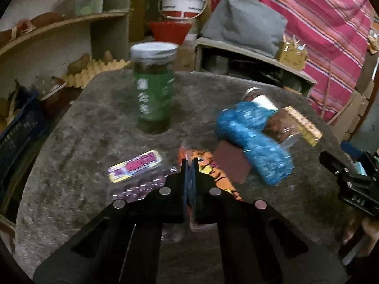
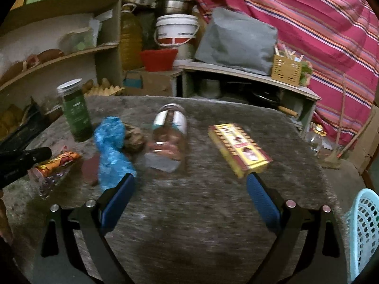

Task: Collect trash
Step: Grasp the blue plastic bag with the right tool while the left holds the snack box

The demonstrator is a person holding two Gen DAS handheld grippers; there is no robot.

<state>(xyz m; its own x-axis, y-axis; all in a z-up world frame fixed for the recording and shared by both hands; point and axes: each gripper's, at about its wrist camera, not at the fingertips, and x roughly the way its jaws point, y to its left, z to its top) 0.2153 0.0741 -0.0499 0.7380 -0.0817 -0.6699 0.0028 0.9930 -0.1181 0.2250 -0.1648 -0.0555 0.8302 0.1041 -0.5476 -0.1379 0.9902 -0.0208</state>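
Note:
My left gripper (image 1: 189, 163) is shut, and a thin orange striped snack wrapper (image 1: 210, 172) is pinched between its blue pads just above the table. In the right wrist view the same wrapper (image 2: 59, 162) sticks out from the left gripper (image 2: 46, 153) at the left edge. Beside it lie a purple and pink blister pack (image 1: 135, 168) and a crumpled blue plastic bag (image 1: 255, 142). My right gripper (image 2: 190, 177) stands wide open over bare table with nothing between its fingers, short of a clear jar (image 2: 168, 137) lying on its side and a yellow box (image 2: 239, 149).
A green jar with a silver lid (image 1: 154, 94) stands upright at the far side of the grey table (image 2: 189, 232). A light blue basket (image 2: 364, 232) is at the table's right edge. Shelves, a white bucket (image 2: 176, 30) and a striped cloth fill the background.

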